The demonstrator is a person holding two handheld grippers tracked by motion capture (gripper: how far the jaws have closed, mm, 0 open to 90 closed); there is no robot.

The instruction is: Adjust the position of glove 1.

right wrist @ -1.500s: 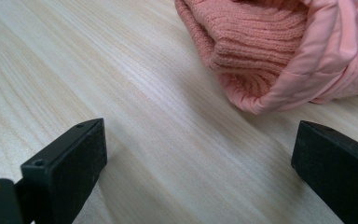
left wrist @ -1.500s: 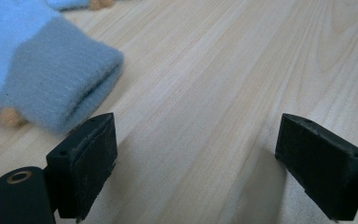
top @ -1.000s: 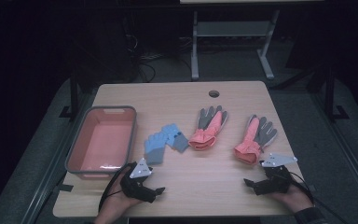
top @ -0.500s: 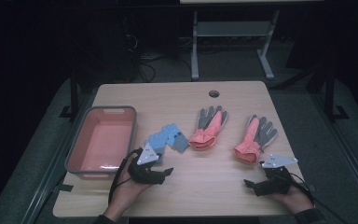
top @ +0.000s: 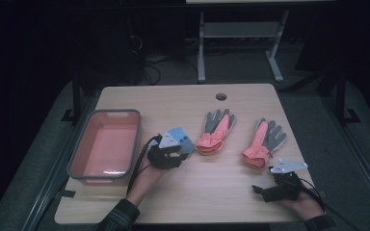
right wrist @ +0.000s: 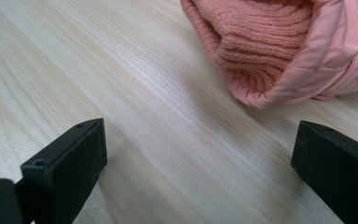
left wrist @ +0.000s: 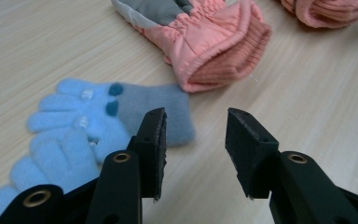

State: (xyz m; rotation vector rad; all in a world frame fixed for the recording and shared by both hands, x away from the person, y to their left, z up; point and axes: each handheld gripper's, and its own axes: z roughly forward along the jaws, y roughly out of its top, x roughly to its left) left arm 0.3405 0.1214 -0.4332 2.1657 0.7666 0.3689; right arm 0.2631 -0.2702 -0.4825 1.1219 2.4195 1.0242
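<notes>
Across the wooden table (top: 212,187) I am bringing my left gripper (left wrist: 195,140), jaws narrowing on nothing, just beside the blue gloves (left wrist: 98,130), while my right gripper (right wrist: 200,158) is resting spread wide near a pink glove (right wrist: 279,51).

A pair of small light-blue knitted gloves (left wrist: 79,135), one overlapping the other, lies flat on the wooden tabletop just beside the pink basin, fingers spread, with white and dark-blue dots on the back and a grey-blue cuff (left wrist: 156,109) pointing towards the nearer pink-and-grey glove.
</notes>
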